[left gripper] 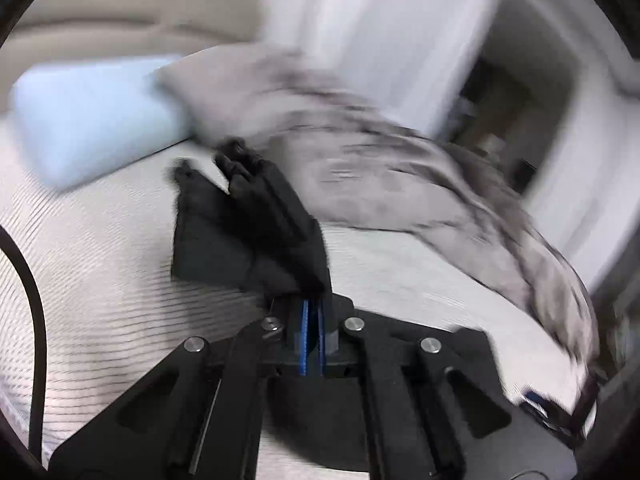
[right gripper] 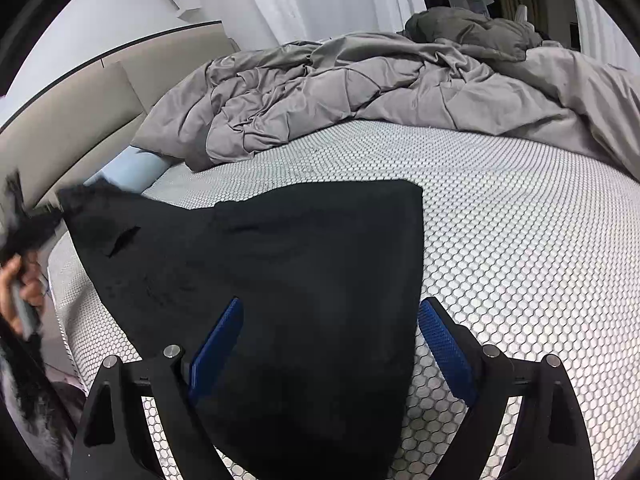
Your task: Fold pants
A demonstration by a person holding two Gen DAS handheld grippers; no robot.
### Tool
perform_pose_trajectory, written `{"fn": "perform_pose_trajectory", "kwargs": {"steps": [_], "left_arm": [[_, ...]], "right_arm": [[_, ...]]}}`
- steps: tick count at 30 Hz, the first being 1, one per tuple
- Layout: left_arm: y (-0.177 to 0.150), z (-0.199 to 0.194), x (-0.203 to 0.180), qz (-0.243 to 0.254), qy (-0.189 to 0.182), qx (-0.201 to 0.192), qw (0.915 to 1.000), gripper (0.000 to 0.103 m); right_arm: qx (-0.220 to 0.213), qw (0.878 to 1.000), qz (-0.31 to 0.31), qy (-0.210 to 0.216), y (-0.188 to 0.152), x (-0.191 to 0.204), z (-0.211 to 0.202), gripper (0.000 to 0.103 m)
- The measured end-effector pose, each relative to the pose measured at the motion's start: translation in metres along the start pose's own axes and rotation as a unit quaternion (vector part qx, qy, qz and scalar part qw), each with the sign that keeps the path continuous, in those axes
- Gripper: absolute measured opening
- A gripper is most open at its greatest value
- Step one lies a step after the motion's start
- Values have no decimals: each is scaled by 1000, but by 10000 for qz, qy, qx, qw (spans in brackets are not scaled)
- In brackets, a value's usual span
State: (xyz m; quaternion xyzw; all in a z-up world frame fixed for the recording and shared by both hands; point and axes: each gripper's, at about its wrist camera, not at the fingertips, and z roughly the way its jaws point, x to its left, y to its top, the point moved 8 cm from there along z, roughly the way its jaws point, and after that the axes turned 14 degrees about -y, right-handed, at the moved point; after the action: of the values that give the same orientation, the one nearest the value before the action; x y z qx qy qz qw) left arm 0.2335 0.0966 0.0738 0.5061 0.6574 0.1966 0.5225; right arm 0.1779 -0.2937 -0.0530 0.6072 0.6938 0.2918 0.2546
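Black fabric bunches up in the left gripper (left gripper: 310,304), angled down over the mattress (left gripper: 100,280), blue pads pinched tight on the pants (right gripper: 280,280). A hand (right gripper: 20,284) grips its handle at far left. The right gripper (right gripper: 332,340) tilts down, jaws wide apart, straddling the pants without pressing them.
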Motion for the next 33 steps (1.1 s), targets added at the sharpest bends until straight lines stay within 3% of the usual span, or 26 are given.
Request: {"fn": "perform_pose_trajectory", "kwargs": {"steps": [2, 5, 7, 8, 10, 11, 13, 15, 17, 18, 22, 26, 30, 33], "left_arm": [[-8, 12, -65, 462, -474, 248, 9975, 1], [-46, 48, -163, 864, -1426, 928, 9816, 2], [-91, 71, -222, 1436, -1899, 1644, 9572, 5], [-115, 81, -243, 1657, -2116, 1997, 9423, 11], [-160, 97, -268, 1891, -2521, 2634, 9118, 18], [-169, 99, -270, 1974, -2500, 2722, 9080, 18], [-169, 97, -263, 2097, -2306, 2601, 9139, 19], [-160, 94, -246, 2127, -2065, 2420, 9239, 32], [-144, 86, -214, 2090, -1634, 2139, 9402, 64], [-138, 88, -196, 2053, -1368, 1996, 9483, 67], [-127, 105, -127, 1448, -905, 1941, 9660, 67], [-118, 118, -62, 885, -448, 1941, 9759, 67], [-112, 120, -26, 495, -307, 1910, 9799, 67], [-109, 121, -15, 396, -298, 1923, 9801, 67]], "right_arm": [[-49, 9999, -49, -93, 2, -4, -3, 90], [-151, 9995, 73, -256, 6, -22, -9, 90], [-207, 9989, 202, -380, 8, -36, -11, 90], [-215, 9983, 290, -459, 9, -46, -11, 90], [-88, 9971, 483, -575, 8, -67, -7, 90], [41, 9957, 667, -638, 4, -80, -3, 90], [212, 9933, 917, -665, 0, -92, 2, 90], [342, 9917, 1027, -692, -4, -99, 5, 90], [406, 9924, 1006, -584, -5, -96, 7, 90], [457, 9932, 987, -428, -6, -90, 9, 90], [606, 9933, 919, 359, -8, -65, 8, 83], [758, 9859, 893, 1192, -17, -38, -1, 70], [1279, 9756, 983, 1487, -36, -28, 12, 69], [1356, 9722, 1002, 1622, -41, -24, 17, 68]]}}
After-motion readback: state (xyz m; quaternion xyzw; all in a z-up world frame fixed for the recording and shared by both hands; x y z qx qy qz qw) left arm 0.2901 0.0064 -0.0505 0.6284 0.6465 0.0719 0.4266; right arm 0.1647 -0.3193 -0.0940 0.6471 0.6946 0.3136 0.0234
